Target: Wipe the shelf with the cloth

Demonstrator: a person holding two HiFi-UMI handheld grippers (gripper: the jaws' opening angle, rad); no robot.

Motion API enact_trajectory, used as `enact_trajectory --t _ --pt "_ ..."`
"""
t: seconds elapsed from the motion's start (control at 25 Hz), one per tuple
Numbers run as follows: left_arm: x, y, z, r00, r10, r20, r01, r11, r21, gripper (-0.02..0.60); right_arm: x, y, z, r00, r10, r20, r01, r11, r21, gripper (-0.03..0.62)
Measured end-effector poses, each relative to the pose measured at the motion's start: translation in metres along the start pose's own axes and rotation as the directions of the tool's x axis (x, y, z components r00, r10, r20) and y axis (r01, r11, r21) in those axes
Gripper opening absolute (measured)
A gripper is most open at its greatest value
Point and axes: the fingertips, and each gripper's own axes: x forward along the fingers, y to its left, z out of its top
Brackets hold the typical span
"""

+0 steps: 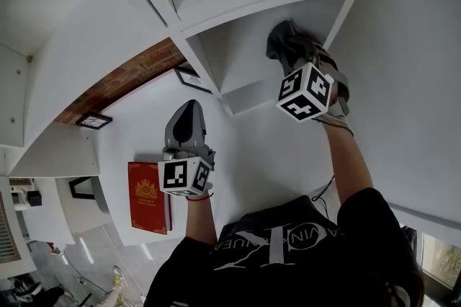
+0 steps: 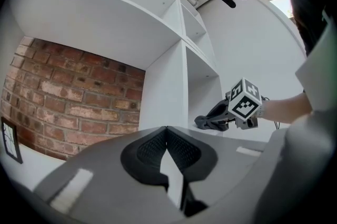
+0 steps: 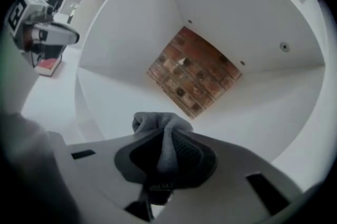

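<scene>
A grey cloth (image 3: pixel 158 124) is bunched between the jaws of my right gripper (image 3: pixel 164 136), which is shut on it. That gripper (image 1: pixel 281 35) reaches into a white shelf compartment (image 1: pixel 241 57) with a brick back (image 3: pixel 192 73); the cloth is at or just above the compartment's white board (image 3: pixel 113 99), and I cannot tell whether it touches. In the left gripper view the right gripper (image 2: pixel 204 122) shows at the compartment's mouth. My left gripper (image 1: pixel 191 107) hangs lower left, outside the shelf. Its jaws (image 2: pixel 167 131) meet at the tips with nothing between them.
A red book (image 1: pixel 148 197) lies on the white counter (image 1: pixel 137 132) beside my left gripper. Two small framed pictures (image 1: pixel 193 78) (image 1: pixel 94 120) stand against the brick wall (image 1: pixel 122 78). White shelf dividers (image 1: pixel 202 64) frame the compartment on both sides.
</scene>
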Motion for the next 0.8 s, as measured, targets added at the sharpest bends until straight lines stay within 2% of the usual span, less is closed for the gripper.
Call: enact_trajectory --t 0.12,0.24,0.44,0.6,0.68,0.8 --pt "0.001 -0.002 0.000 1.000 -0.004 0.004 0.004 1.000 -0.005 0.011 0.003 -0.008 -0.008 0.994 -0.080 -0.076 0.067 0.985 -0.159 0.052" --pt "0.000 -0.004 0.000 1.000 -0.004 0.007 0.004 1.000 -0.012 0.012 0.003 -0.014 -0.014 0.975 -0.180 -0.131 0.127 0.933 -0.337 0.052" --pt "-0.001 -0.003 0.001 1.000 -0.004 0.010 0.005 1.000 -0.012 0.011 -0.004 -0.020 -0.018 0.966 -0.215 -0.141 0.127 0.876 -0.466 0.052" --pt "-0.002 -0.004 0.002 1.000 -0.004 0.012 0.004 1.000 -0.012 0.011 -0.013 -0.036 -0.012 0.956 -0.265 -0.126 0.144 0.797 -0.587 0.052" --pt "-0.003 -0.006 0.004 1.000 -0.004 0.019 0.004 1.000 -0.013 0.011 -0.020 -0.046 -0.006 0.952 -0.286 -0.111 0.157 0.765 -0.625 0.052" --pt "-0.003 -0.008 0.008 0.999 -0.008 0.033 0.008 1.000 -0.015 0.011 -0.034 -0.062 0.008 0.945 -0.318 -0.078 0.193 0.734 -0.651 0.052"
